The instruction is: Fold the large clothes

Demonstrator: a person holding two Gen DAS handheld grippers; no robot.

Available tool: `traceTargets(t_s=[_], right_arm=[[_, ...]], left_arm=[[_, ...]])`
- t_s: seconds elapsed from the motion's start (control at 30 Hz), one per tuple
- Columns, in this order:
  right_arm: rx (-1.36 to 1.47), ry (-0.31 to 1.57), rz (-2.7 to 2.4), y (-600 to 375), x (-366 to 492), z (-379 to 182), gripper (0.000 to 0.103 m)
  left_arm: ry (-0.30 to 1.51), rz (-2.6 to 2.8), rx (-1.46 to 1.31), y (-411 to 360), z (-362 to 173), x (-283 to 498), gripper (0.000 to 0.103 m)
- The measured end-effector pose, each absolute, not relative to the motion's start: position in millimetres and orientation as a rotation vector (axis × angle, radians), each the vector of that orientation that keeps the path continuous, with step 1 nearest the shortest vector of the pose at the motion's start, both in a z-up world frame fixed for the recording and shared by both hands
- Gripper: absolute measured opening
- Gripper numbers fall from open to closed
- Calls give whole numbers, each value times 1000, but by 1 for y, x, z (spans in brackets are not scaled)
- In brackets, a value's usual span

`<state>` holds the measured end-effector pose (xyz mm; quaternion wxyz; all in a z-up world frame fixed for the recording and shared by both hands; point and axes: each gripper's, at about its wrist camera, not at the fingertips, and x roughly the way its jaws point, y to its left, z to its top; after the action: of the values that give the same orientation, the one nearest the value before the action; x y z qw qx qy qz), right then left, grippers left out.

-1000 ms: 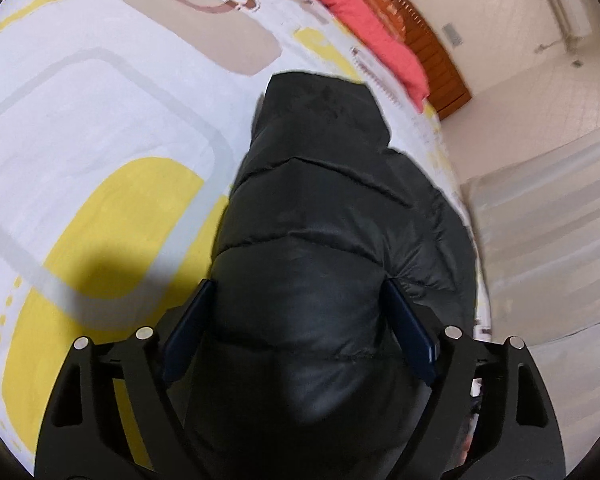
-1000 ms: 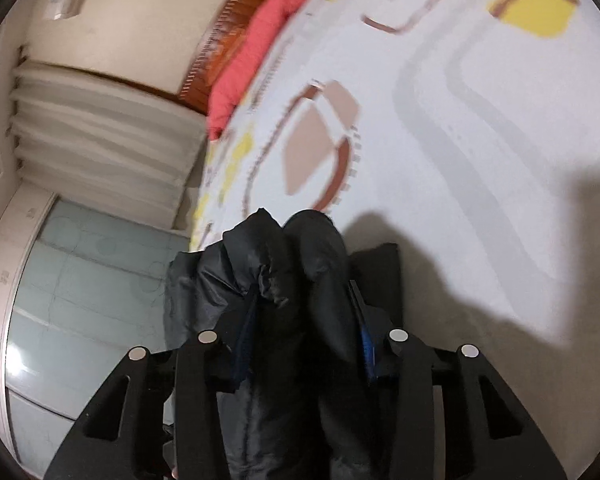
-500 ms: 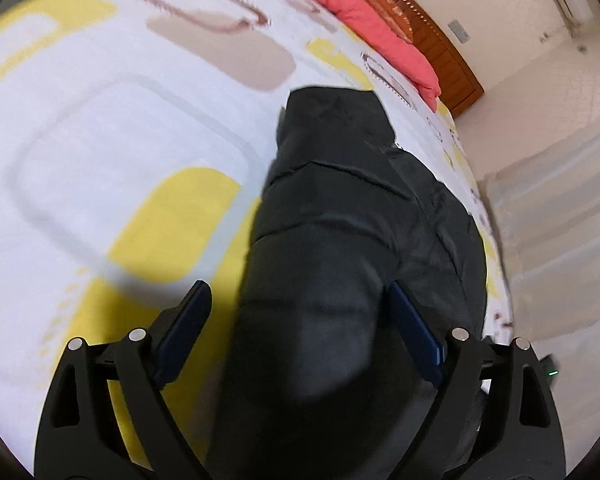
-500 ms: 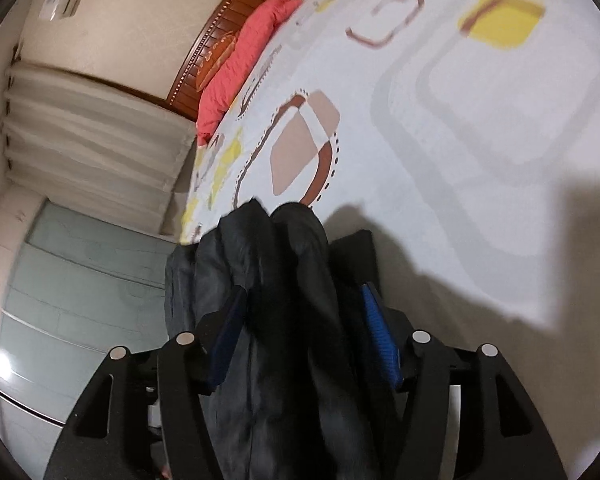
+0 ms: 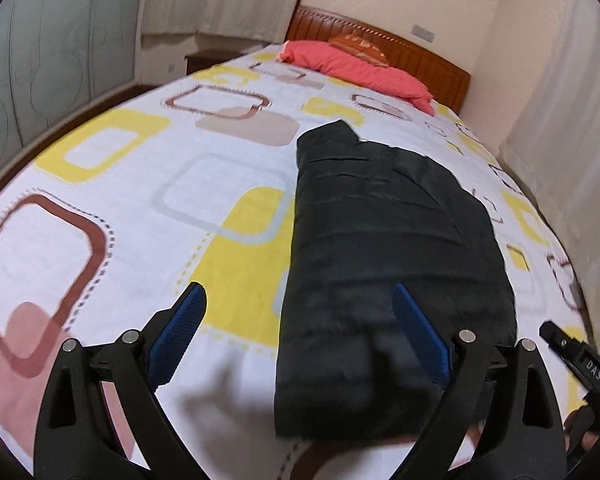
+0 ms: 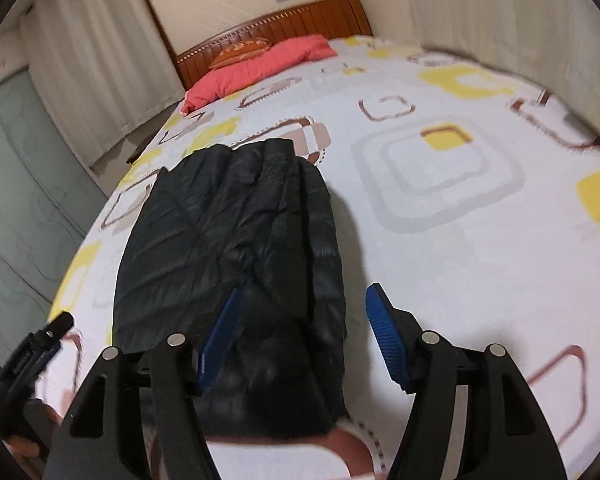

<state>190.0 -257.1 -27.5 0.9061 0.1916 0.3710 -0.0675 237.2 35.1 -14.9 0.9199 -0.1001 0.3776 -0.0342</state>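
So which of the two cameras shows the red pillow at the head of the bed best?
The right wrist view: the red pillow lies nearly whole against the headboard, seen along its length. The left wrist view shows the pillow too, equally unblocked but farther off and flatter.

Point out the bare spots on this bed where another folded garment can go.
The bedspread lies bare between the folded black jacket and the bed's far side, up to the red pillow. In the right wrist view that same stretch is clear. Only a narrow strip is left between the jacket and the curtain-side edge.
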Motion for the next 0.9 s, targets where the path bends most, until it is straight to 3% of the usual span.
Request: traceTargets(t_s=[0.1, 0.37, 0.9], right_arm=[[339, 737, -152, -242, 172, -19, 65], [265, 673, -137, -214, 132, 0, 69], [227, 636, -128, -194, 107, 9, 69]], left_arm=[[747, -53, -147, 28, -7, 215, 99], [697, -77, -105, 18, 15, 166, 99], [646, -45, -70, 11, 30, 136, 101]])
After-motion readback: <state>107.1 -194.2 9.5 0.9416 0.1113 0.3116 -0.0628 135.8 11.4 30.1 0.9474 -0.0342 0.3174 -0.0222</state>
